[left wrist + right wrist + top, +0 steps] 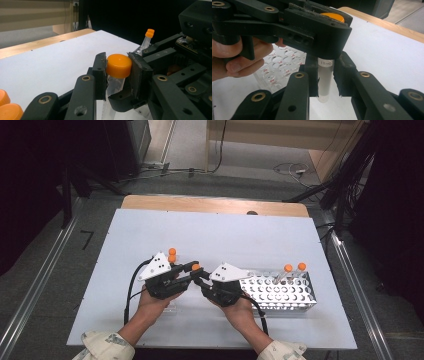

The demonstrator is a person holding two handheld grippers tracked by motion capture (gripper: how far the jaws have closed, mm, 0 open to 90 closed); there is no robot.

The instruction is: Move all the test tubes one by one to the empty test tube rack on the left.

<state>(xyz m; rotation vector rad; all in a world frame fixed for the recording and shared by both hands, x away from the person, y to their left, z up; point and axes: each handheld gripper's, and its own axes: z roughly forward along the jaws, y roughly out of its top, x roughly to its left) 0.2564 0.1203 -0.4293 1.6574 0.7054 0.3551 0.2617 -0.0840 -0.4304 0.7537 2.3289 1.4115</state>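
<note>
Both claws meeting on one tube (325,80), held in the air over the white worktop (210,232), just left of the metal rack (280,292).

Left claw (117,68) clenched on the tube's orange cap (118,65), pads pressed to either side of it. Seen from above at (192,267), cap between the tips.

Right claw (325,78) clamped on the clear tube body below the cap, jaws flanking it left and right, tube upright with rounded bottom hanging free. "18ml" marking readable just under the left claw's pads. From above at (200,279), directly against the left claw.

Metal rack right of the tube, two orange-capped tubes (295,268) standing in its far right end. Clear plastic rack (278,68) left of the tube, under the left hand (234,58); two more orange caps (172,254) near its far end.
</note>
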